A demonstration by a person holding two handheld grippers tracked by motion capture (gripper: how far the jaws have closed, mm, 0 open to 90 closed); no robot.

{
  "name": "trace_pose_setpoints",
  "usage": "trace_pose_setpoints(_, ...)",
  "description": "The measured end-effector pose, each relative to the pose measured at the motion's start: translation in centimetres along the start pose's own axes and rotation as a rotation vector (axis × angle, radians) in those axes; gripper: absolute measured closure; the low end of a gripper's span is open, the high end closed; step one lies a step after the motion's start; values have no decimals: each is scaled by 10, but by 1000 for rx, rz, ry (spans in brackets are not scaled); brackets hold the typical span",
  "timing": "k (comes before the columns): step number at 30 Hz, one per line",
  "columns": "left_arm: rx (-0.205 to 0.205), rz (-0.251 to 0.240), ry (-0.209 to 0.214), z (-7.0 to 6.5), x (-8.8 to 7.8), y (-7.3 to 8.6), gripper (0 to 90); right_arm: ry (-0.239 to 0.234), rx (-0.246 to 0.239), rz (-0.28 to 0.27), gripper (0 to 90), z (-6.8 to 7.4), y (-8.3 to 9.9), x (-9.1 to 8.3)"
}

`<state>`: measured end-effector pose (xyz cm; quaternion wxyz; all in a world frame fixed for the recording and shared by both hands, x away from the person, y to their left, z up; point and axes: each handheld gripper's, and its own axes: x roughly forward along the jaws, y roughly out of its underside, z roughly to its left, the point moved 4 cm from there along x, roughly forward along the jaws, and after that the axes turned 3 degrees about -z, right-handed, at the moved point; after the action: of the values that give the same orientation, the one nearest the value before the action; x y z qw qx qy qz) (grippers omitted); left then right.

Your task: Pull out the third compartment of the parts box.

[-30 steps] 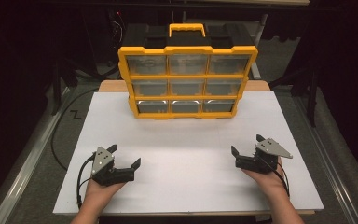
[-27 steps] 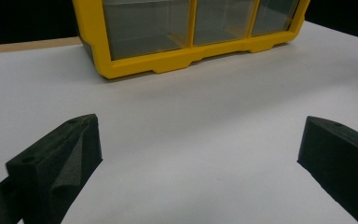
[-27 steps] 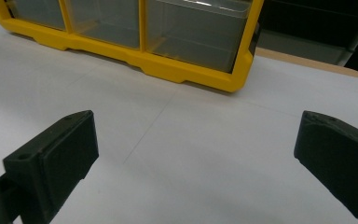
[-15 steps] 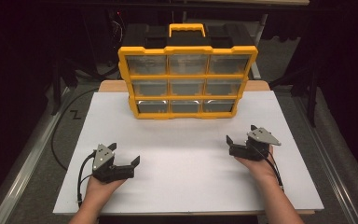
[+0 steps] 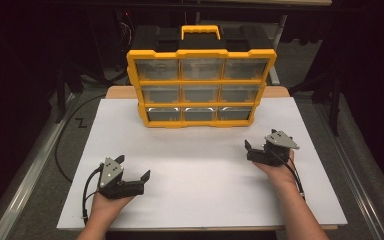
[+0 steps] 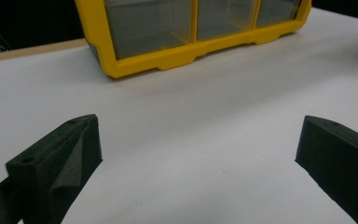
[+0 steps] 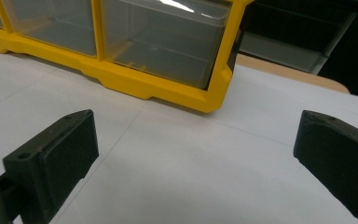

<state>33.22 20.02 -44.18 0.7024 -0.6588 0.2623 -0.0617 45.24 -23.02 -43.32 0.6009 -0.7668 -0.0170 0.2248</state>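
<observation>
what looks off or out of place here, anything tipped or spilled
Nothing stands out. The organizer stands upright and square on the white sheet, its drawers shut, and nothing is spilled. The left claw and the right claw are both open, apart from the organizer.

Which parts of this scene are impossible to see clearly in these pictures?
- Contents of the organizer: high view, drawers too small and glary; they look empty in both gripper views, but only the bottom row shows.
- Its black back: high view, hidden behind the yellow front.
- Area around the white table: high view, too dark.
- Right gripper fingers: high view, partly hidden by its own body.
- Left gripper fingers: left gripper view, cut off by the bottom edge.
</observation>
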Motion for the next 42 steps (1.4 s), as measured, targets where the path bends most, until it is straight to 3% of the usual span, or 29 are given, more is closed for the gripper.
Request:
trace_pose_setpoints(4,-20,-8,-8,4,-2,1,10,20,-51,-13,11,1,-1,-13)
trace_pose_setpoints(6,-28,-8,-13,5,-2,2,10,26,-53,-13,12,0,0,-16)
trace_pose_setpoints(10,-2,-33,-20,4,-3,1,5,34,-77,-4,11,-11,11,-32)
trace_pose_setpoints(19,-12,-18,-6,3,0,2,5,38,-94,27,11,-19,21,-35)
trace_pose_setpoints(28,-7,-29,13,-2,-1,2,5,22,-219,48,11,-4,22,-32)
trace_pose_setpoints(30,-5,-37,8,0,-2,2,5,16,-280,62,12,3,23,-31)
trace_pose_setpoints(32,-7,-36,8,0,-1,2,5,14,-299,65,11,6,23,-31)
trace_pose_setpoints(37,-6,-36,11,0,-1,2,5,19,-420,66,13,19,20,-31)
trace_pose_setpoints(41,-6,-40,9,-1,-2,1,5,20,-472,64,13,24,18,-32)
trace_pose_setpoints(42,-8,-48,8,0,-3,0,5,27,-514,65,13,28,17,-33)
